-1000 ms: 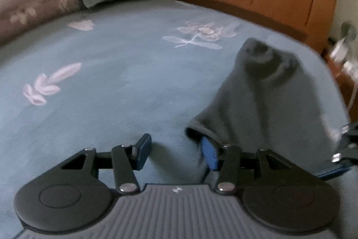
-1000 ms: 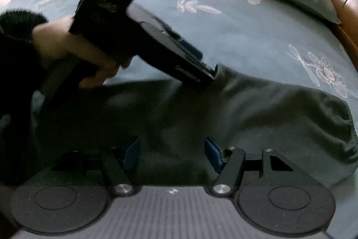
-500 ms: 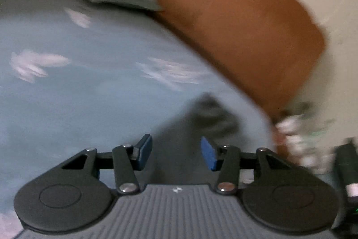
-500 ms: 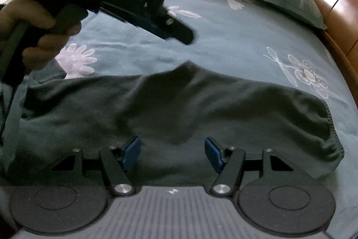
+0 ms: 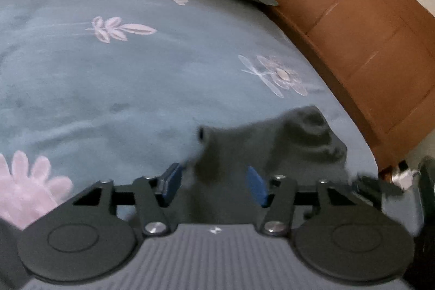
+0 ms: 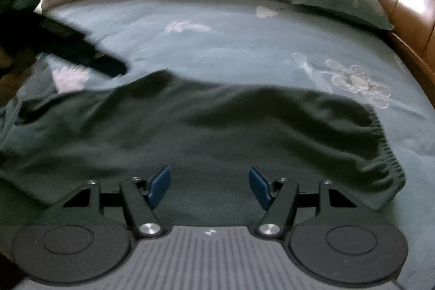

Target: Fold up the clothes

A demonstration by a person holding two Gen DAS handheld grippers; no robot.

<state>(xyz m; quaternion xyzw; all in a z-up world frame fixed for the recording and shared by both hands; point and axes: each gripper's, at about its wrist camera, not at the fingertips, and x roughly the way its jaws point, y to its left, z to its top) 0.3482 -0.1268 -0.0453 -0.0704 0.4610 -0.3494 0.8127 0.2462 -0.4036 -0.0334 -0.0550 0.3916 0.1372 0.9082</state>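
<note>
The dark green garment (image 6: 217, 132) lies spread across the lower half of the right wrist view, on the blue flowered bedsheet (image 6: 217, 45), its ribbed hem (image 6: 386, 154) bunched at the right of the frame. In the left wrist view only a humped corner of it (image 5: 272, 143) shows at lower centre, with a small raised fold at the cloth's left edge.

The right gripper (image 6: 209, 185) hovers over the cloth with its jaws standing wide and nothing between the blue pads (image 6: 160, 181). The left gripper (image 5: 214, 185) also has its jaws apart; they have just been opening, and though cloth sits in the gap, the pads (image 5: 255, 186) do not appear to press on it. From the right wrist view, the left gripper appears as a dark blurred bar in the left of the frame, just above the garment's far edge.

The step in hand looks like flattening and squaring the garment before a fold. To do it well, each gripper should pinch one layer edge cleanly, one near the hem and one at the opposite end, rather than a bunched handful. Pull gently outward so the hump along the far edge flattens, then carry the edge over in one even sweep. The knit looks soft and stretchy, so a hard tug could drag the whole piece across the sheet rather than smooth it.
</note>
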